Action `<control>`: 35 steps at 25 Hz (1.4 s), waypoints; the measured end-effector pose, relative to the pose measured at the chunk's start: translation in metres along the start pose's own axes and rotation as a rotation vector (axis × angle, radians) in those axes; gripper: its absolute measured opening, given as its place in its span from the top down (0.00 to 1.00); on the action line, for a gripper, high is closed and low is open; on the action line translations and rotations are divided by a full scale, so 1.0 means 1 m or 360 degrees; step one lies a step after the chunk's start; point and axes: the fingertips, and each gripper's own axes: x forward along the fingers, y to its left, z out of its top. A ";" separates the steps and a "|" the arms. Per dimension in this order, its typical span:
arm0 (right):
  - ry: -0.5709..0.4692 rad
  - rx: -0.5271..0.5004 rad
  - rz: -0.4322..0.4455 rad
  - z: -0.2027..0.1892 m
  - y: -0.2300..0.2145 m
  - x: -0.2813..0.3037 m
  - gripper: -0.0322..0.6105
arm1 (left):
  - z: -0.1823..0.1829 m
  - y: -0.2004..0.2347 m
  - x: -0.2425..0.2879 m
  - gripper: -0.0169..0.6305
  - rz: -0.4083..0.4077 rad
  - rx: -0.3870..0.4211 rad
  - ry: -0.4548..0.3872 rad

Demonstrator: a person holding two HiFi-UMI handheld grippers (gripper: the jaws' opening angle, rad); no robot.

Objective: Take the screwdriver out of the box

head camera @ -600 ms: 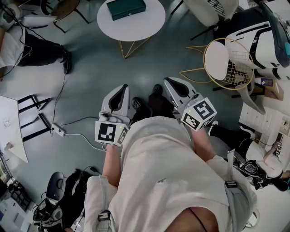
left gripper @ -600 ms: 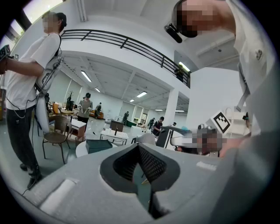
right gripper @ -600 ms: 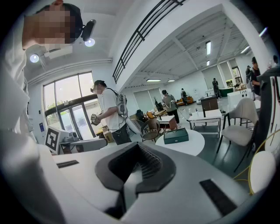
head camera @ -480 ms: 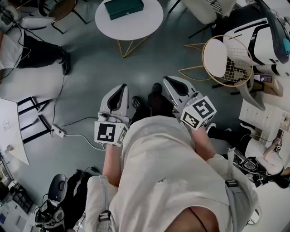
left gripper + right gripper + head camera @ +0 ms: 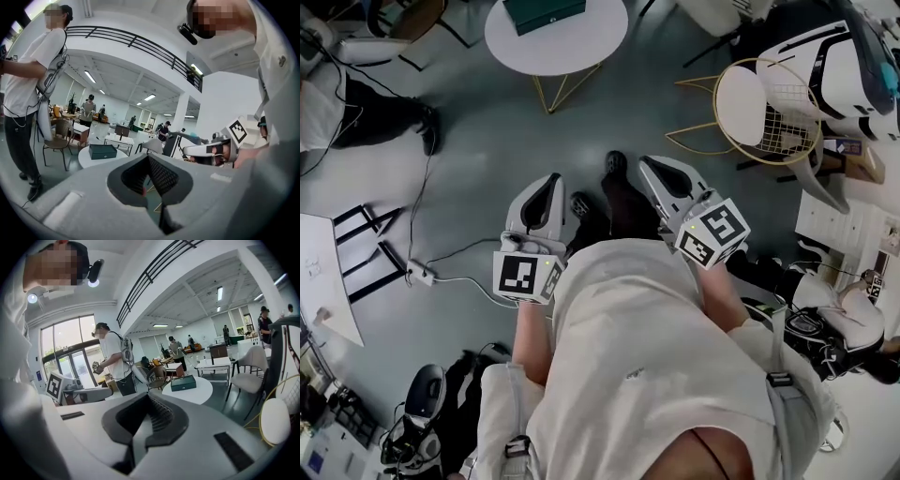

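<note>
Head view, looking steeply down. The wearer's pale shirt fills the lower middle and hides both forearms and most of the floor beneath.

Left gripper [image 5: 551,180] and right gripper [image 5: 650,163] are held side by side at waist height, well apart from anything on the floor, each tipped slightly downward.

- Left gripper, own view: ribbed pads meet at the tips, nothing between them. A thin slit lower down shows only floor.
- Right gripper, own view: jaws fully together, holding nothing.

The box [image 5: 544,11] is dark green and sits on a round white table [image 5: 572,49] at the top of the head view, far from both grippers. Its far side is cut off by the frame edge there. The gripper views show it whole – lid down, small light clasp on the front. With the lid shut the inside cannot be seen, so the screwdriver shows in no view.

The table's gold wire legs [image 5: 555,86] are partly hidden under the tabletop.

Two dark shoes [image 5: 616,165] poke out past the shirt, between the grippers.

A gold wire chair [image 5: 764,117] with a white cushion stands to the right.

A bystander in dark trousers [image 5: 370,108] is at upper left, body cut off by the frame edge. A cable and power strip [image 5: 419,273] lie on the grey floor. The clutter at the lower left corner is too small to tell.
</note>
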 end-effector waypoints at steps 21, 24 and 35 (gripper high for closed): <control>-0.0031 0.0062 0.0165 0.078 -0.107 0.095 0.94 | 0.073 0.050 0.120 0.96 0.0129 0.0047 -0.0076; -0.0056 0.0042 0.0229 0.100 -0.129 0.105 0.94 | 0.084 0.053 0.151 0.96 0.0175 0.0088 -0.0050; 0.0093 0.0040 0.0428 0.116 -0.186 0.142 0.94 | 0.081 0.067 0.214 0.96 0.0389 0.0023 0.0048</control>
